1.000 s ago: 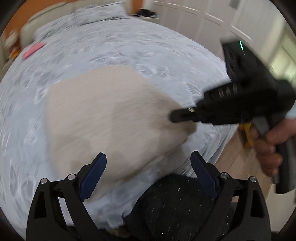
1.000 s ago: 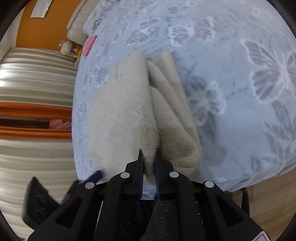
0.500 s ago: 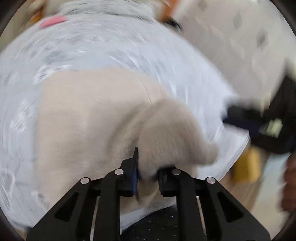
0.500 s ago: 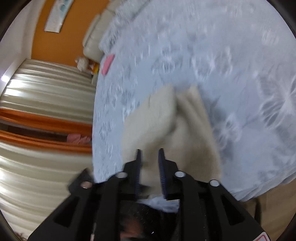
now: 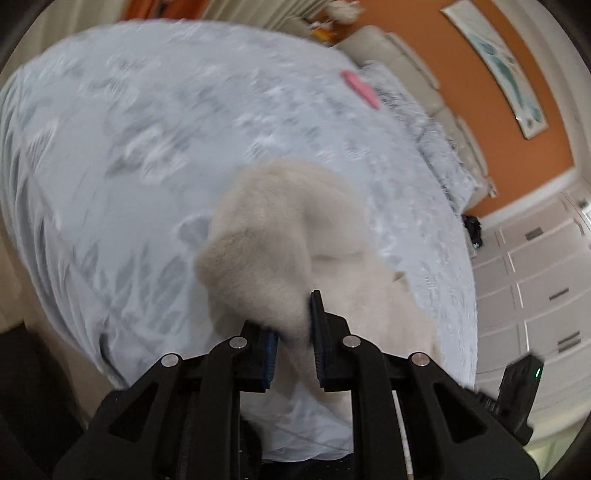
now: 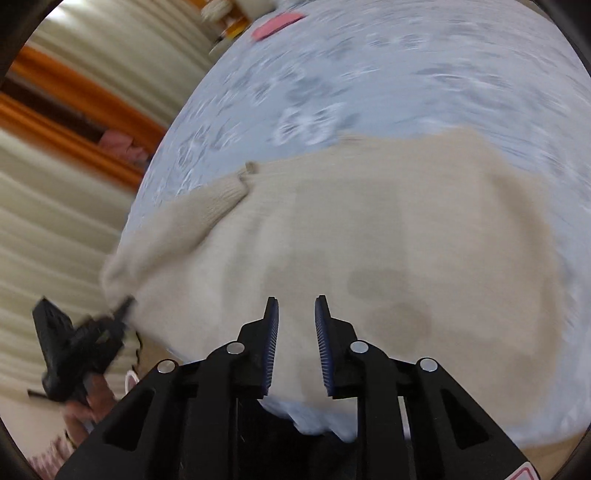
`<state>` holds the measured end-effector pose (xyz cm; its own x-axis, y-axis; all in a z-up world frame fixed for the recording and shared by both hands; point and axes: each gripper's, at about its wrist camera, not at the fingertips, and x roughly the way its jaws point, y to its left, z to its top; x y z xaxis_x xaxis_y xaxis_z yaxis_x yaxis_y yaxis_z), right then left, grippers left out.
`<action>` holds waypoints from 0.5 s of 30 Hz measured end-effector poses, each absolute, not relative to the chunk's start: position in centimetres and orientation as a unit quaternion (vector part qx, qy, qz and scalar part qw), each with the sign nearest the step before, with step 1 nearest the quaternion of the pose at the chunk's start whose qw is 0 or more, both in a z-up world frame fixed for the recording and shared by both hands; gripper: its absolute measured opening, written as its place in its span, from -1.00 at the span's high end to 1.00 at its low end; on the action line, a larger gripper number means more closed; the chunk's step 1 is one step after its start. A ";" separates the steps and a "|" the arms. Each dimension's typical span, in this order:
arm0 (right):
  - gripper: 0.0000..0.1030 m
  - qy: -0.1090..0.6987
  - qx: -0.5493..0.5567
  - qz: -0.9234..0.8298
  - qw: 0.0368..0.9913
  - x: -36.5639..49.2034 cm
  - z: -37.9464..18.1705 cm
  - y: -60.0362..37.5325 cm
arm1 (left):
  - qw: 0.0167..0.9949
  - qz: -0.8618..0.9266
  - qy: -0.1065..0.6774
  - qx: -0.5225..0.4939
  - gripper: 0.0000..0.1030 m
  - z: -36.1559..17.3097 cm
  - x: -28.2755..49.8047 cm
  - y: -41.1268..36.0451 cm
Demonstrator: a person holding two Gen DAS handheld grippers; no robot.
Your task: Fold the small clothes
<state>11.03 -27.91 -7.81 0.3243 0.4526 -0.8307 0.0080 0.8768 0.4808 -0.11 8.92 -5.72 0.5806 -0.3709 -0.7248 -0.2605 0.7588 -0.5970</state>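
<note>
A cream knit sweater (image 6: 369, 229) lies spread on the pale blue butterfly-print bedspread (image 6: 406, 74). My left gripper (image 5: 293, 325) is shut on a bunched fold of the sweater (image 5: 273, 236) and lifts it above the bed; it also shows at the left of the right wrist view (image 6: 122, 308), pinching the sweater's edge. My right gripper (image 6: 295, 325) hovers over the near part of the sweater, its jaws slightly apart with nothing between them. Its black body shows at the lower right of the left wrist view (image 5: 517, 391).
A pink item (image 5: 360, 88) lies far across the bed, also in the right wrist view (image 6: 277, 24). A beige sofa (image 5: 424, 74) and orange wall are beyond. Cream and orange curtains (image 6: 74, 147) hang at left; white cabinet doors (image 5: 535, 277) at right.
My left gripper closed on the sweater and lifted a fold of it, swinging round. My right gripper let go of the sweater's edge, opened slightly and pulled back.
</note>
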 end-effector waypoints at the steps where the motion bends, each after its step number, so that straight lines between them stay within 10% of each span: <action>1: 0.65 0.566 0.201 0.143 0.787 12.1 -8.3 -26.7 | 0.816 -0.033 0.458 -0.351 0.71 -6.2 0.1 8.7; 9: 0.62 0.646 0.143 0.124 0.740 16.7 -12.9 -22.2 | 0.789 -0.032 0.465 -0.400 0.68 -8.7 -0.3 10.9; 15: 0.83 0.629 0.106 0.109 0.763 16.7 -10.8 -22.3 | 0.739 -0.019 0.443 -0.507 -0.02 -11.2 -0.3 12.2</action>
